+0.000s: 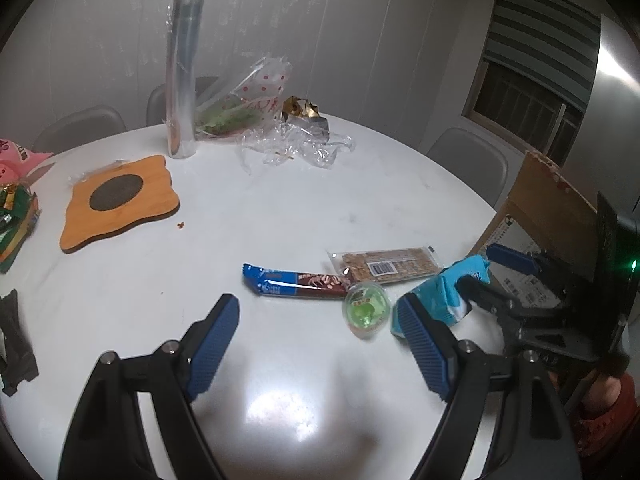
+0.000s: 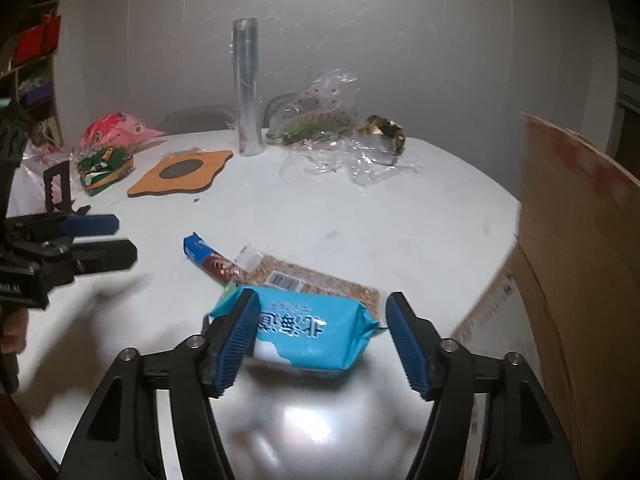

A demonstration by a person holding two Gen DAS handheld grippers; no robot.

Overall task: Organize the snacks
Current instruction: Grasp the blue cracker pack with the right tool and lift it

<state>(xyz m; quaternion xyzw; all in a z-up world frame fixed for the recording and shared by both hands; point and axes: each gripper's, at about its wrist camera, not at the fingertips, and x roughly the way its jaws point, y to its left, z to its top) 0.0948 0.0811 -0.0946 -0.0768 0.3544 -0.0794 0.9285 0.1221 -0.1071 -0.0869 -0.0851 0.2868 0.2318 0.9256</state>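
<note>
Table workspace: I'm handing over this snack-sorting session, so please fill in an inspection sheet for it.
Surface: white round table, glare near the cameras.
Job's things: light blue packet, chocolate bar, nut bar and green jelly cup bunched near the cardboard box.
Clutter: wooden trivet, foil roll, crumpled plastic wrap, snack bags.
Grippers: left hand-held gripper open, empty; right hand-held gripper open around the light blue packet, one pad clear of it.
Cables: nothing seen.
Surroundings: grey chairs, window.
</note>
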